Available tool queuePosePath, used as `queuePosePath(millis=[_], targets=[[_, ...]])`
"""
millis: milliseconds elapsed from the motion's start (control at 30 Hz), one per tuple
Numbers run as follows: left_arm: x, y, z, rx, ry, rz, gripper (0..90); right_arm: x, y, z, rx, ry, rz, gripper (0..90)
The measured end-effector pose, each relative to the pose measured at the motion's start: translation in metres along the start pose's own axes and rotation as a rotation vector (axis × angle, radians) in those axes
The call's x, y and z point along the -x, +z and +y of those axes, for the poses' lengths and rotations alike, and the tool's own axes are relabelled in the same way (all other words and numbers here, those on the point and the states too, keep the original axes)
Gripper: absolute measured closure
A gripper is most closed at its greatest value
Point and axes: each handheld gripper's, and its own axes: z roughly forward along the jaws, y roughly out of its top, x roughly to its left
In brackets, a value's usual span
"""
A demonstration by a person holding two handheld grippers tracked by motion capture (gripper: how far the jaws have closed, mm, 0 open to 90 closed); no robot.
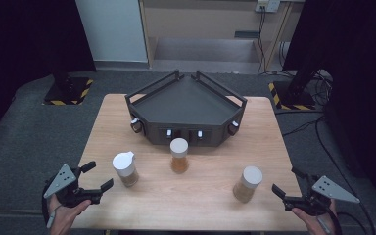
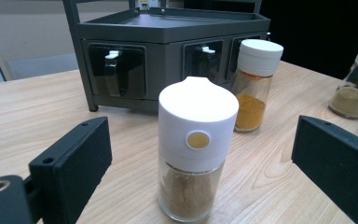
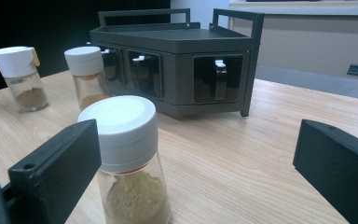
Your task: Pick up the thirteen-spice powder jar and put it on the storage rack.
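Three spice jars stand on your wooden surface [image 1: 142,205] before one dark corner rack [image 1: 186,110]: left jar [image 1: 126,169], middle jar [image 1: 179,155], right jar [image 1: 247,184]. Your left gripper [image 1: 99,177] and right gripper [image 1: 285,182] hold fingers wide, empty, each near its jar. Grey carpet surrounds.

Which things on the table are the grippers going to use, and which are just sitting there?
For the job:
left jar, in front of the open left gripper
right jar, in front of the open right gripper

Just sitting there for now:
middle jar
dark rack
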Motion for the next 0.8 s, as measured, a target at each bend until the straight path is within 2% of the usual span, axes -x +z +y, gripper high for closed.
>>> queuePosePath(millis=[200, 400, 567, 667, 800], targets=[[0.002, -0.002, 0.002, -0.01, 0.01, 0.005, 3.4, 0.001, -0.002, -0.001, 0.0, 0.014, 0.0, 1.3], [-0.001, -0.002, 0.006, -0.017, -0.02, -0.009, 3.1, 0.0, -0.003, -0.002, 0.002, 0.024, -0.002, 1.4], [0.0, -0.007, 0.015, -0.035, -0.001, -0.001, 3.2, -0.001, -0.002, -0.001, 0.002, 0.019, -0.005, 1.5], [-0.003, -0.01, 0.02, -0.045, -0.015, -0.005, 3.2, -0.002, -0.002, -0.001, 0.001, 0.017, -0.008, 1.4], [-0.004, -0.012, 0.033, -0.062, 0.008, 0.001, 3.2, -0.001, -0.002, -0.001, -0.002, 0.018, -0.008, 1.5]])
